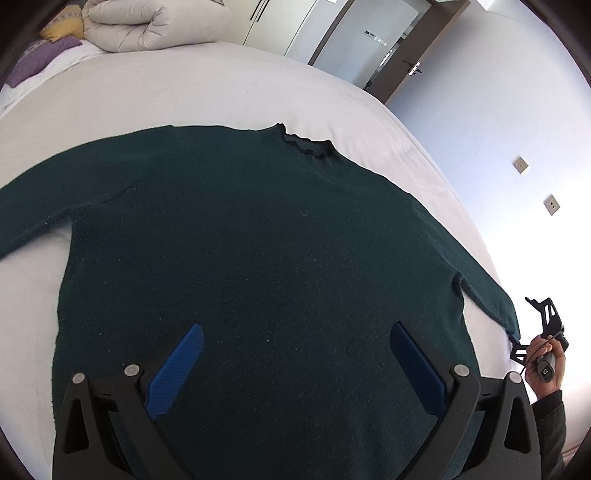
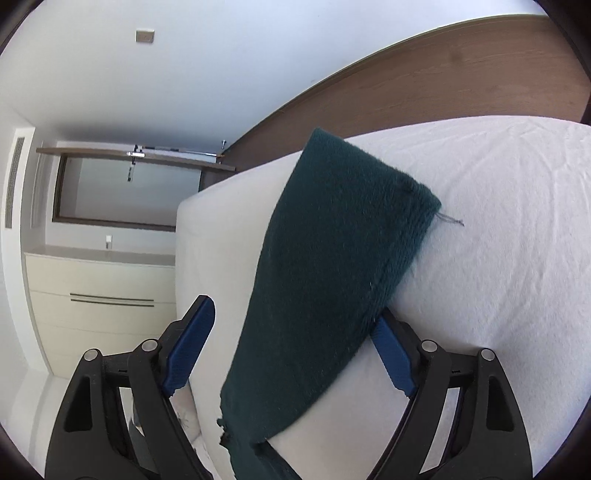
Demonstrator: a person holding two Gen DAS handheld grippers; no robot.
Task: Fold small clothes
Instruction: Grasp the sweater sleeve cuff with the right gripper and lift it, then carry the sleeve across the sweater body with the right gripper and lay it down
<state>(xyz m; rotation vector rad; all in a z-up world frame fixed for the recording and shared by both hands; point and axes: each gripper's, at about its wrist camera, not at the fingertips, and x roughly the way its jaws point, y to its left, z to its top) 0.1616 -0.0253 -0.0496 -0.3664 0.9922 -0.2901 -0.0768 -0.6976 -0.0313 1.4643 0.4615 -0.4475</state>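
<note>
A dark green sweater (image 1: 258, 251) lies spread flat on the white bed (image 1: 184, 96), neck toward the far side, both sleeves stretched out. My left gripper (image 1: 295, 332) is open above the sweater's lower body, blue pads wide apart. My right gripper (image 2: 295, 314) is open at the bed's edge, with the end of the right sleeve (image 2: 332, 266) lying between its jaws; the right pad (image 2: 391, 354) sits under the sleeve's edge. The right gripper also shows in the left wrist view (image 1: 543, 325), held in a hand beside the sleeve cuff.
A folded beige duvet (image 1: 155, 22) and purple and yellow pillows (image 1: 44, 55) lie at the bed's far left corner. A wooden headboard panel (image 2: 443, 81) runs along the wall. A cream drawer unit (image 2: 99, 295) stands past the bed's edge.
</note>
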